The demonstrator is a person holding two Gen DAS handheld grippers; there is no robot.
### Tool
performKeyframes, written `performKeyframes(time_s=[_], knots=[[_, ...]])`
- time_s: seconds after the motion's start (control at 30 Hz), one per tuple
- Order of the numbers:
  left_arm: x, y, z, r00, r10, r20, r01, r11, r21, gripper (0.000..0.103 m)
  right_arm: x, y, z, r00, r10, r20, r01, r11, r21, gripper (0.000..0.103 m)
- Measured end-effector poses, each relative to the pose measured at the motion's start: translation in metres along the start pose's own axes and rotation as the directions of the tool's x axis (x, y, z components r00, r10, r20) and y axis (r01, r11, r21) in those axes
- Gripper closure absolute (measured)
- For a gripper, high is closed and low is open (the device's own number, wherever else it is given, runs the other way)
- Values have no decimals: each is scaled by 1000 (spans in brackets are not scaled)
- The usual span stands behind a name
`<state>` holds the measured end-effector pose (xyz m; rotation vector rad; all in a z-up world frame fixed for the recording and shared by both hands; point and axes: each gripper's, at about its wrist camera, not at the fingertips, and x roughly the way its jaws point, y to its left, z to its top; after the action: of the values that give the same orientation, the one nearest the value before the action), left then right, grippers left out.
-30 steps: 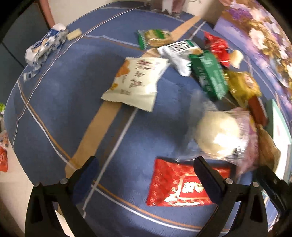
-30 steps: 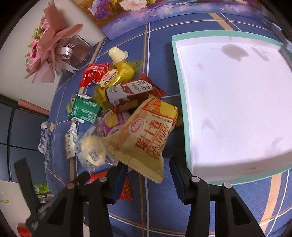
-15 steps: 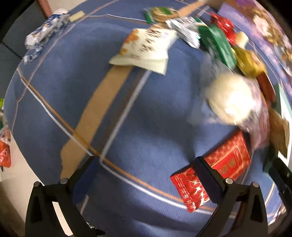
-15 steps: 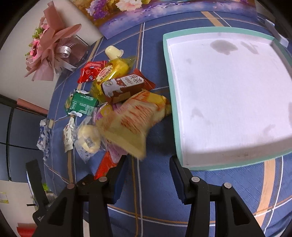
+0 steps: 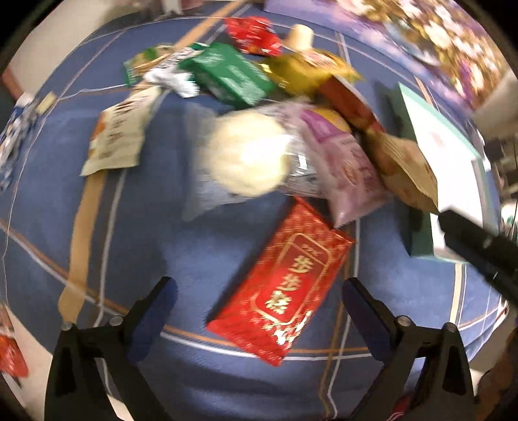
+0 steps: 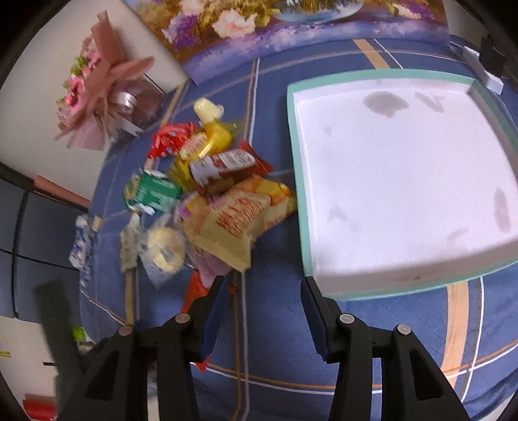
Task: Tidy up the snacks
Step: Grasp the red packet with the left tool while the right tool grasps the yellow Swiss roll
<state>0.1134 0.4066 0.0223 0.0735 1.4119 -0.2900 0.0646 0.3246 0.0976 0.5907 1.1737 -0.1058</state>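
A red packet with gold characters (image 5: 281, 291) lies flat on the blue cloth between the fingers of my left gripper (image 5: 260, 307). Its jaws are closing, and the pads stand clear of the packet on both sides. Beyond it sits the snack pile: a pale round bun in clear wrap (image 5: 249, 155), a pink packet (image 5: 343, 168) and a green packet (image 5: 226, 74). My right gripper (image 6: 265, 311) hovers open over bare cloth with nothing between its fingers. The yellow bag (image 6: 233, 223) lies just ahead of it. To its right is the white tray with a teal rim (image 6: 296, 181).
A pink bouquet (image 6: 100, 103) and a flower painting (image 6: 259, 29) stand at the back of the round table. A white packet (image 5: 116, 136) lies left of the pile. The table edge runs close under both grippers. The right gripper's black body (image 5: 479, 246) reaches into the left wrist view.
The left view has rolled and shifted, so the red packet went from under the right finger to between both fingers, which stand slightly narrower. The right gripper drew back from the yellow bag.
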Motion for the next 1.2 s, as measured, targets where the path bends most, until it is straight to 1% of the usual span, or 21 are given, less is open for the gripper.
performKeyframes(time_s=[0.1,0.2,0.23,0.27,0.3,0.33,0.37,0.4,0.43,0.5,0.53,0.57,0.6,0.63,0.67,0.83,0.97,1.0,1.03,1.13,1.2], knots=[[3,10,6,1000,-4,-25,5,999,37,18,-7,0,9,999,31,40,-32,999,12,53],[2,21,7,999,-15,-48,18,998,58,25,-5,0,21,996,78,51,-80,996,39,52],[0,15,3,999,-2,-45,5,998,69,26,-3,0,25,994,91,52,-94,994,51,52],[-3,21,5,999,11,-43,-7,997,75,32,-1,0,28,993,103,53,-106,992,67,52],[0,25,7,999,19,-36,-16,997,72,37,2,-1,32,993,108,48,-111,990,81,52],[-2,27,8,999,21,-29,-19,998,63,39,5,-1,33,993,106,45,-110,990,89,51],[-5,38,11,1000,16,-22,-15,999,48,41,7,-1,35,994,104,43,-107,989,99,49],[-8,43,20,1000,11,-17,-11,999,37,44,11,-2,37,994,103,41,-107,988,112,46],[-15,30,16,1000,8,-12,-8,1000,25,44,13,-4,38,994,106,38,-110,986,127,46],[-16,49,14,1000,-1,-2,1,1000,-5,46,18,-7,43,993,115,36,-119,981,155,44],[-25,53,7,1000,0,5,0,1000,-23,47,20,-8,46,993,110,34,-114,980,163,44],[-38,71,-6,1000,6,12,-6,999,-42,47,22,-8,48,995,99,31,-103,981,166,43],[-45,86,-13,1000,22,20,-21,997,-68,47,24,-9,50,995,92,27,-96,982,166,42],[-47,97,-12,999,32,25,-30,996,-87,48,27,-8,52,996,82,18,-84,982,167,42],[-38,103,-8,999,41,31,-37,993,-110,48,29,-8,53,998,70,8,-70,983,169,42],[-51,173,-10,995,82,59,-65,969,-239,48,48,0,58,999,40,-35,-34,986,164,42],[-57,216,-10,993,98,72,-72,952,-299,48,60,9,61,999,2,-54,5,991,135,42],[-58,225,-24,993,96,74,-69,951,-302,48,62,11,63,998,-6,-56,13,991,130,42],[-72,224,-36,993,93,76,-66,951,-303,47,64,13,64,998,-17,-55,24,992,123,42],[-65,233,-29,992,98,76,-72,953,-295,47,69,18,65,997,-53,-58,58,994,88,42],[-57,229,-24,992,95,78,-67,953,-297,47,70,21,64,995,-77,-65,81,995,58,42]])
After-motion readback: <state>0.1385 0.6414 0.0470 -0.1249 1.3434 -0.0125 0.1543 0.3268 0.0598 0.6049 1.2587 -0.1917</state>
